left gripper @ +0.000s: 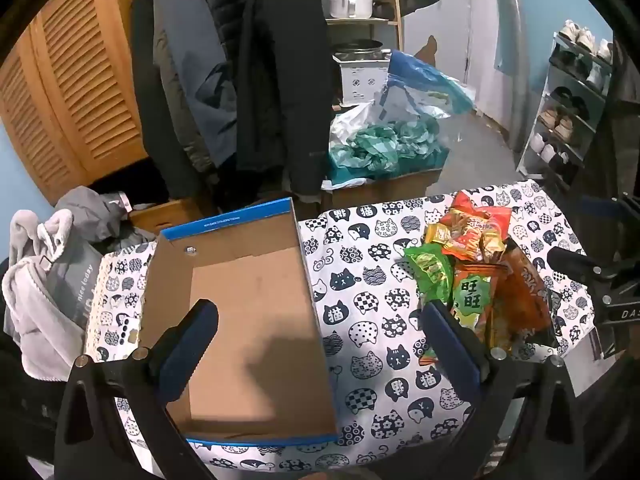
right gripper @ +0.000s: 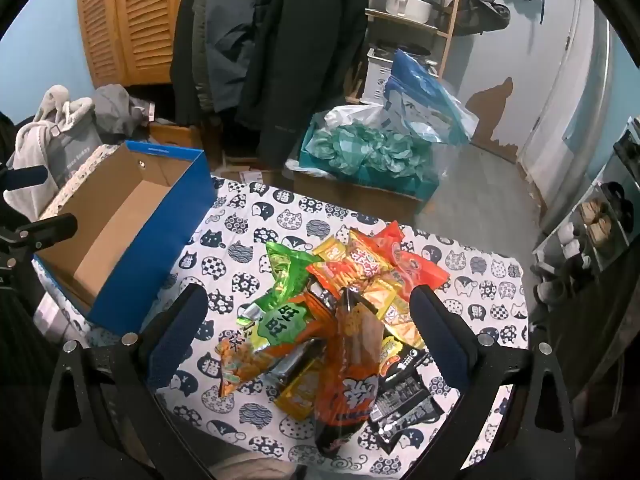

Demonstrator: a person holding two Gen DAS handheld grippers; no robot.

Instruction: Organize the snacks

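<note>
1. The snacks lie in a loose heap on the cat-print tablecloth, to the right of the open cardboard box, which stands empty and near the heap without touching it
2. The packets look light, soft and crinkly; their glossy film probably slides under the pads, and whatever is inside may crush, so a gentle squeeze suits them better than a hard one
3. The best place to take hold looks like a flat sealed edge or corner of a top packet, such as the tall orange packet leaning up at the front of the heap, or the green packet at its left side
4. The right gripper hangs just above the heap with its jaws spread wide and nothing between them; the orange packet stands in the gap, apart from both fingers as far as I can tell
5. The left gripper is likewise spread wide and empty, hovering over the box's right wall, with one finger above the box floor and the other beside the left edge of the heap
6. No packet is in the box yet, so the sorting has barely begun
</note>
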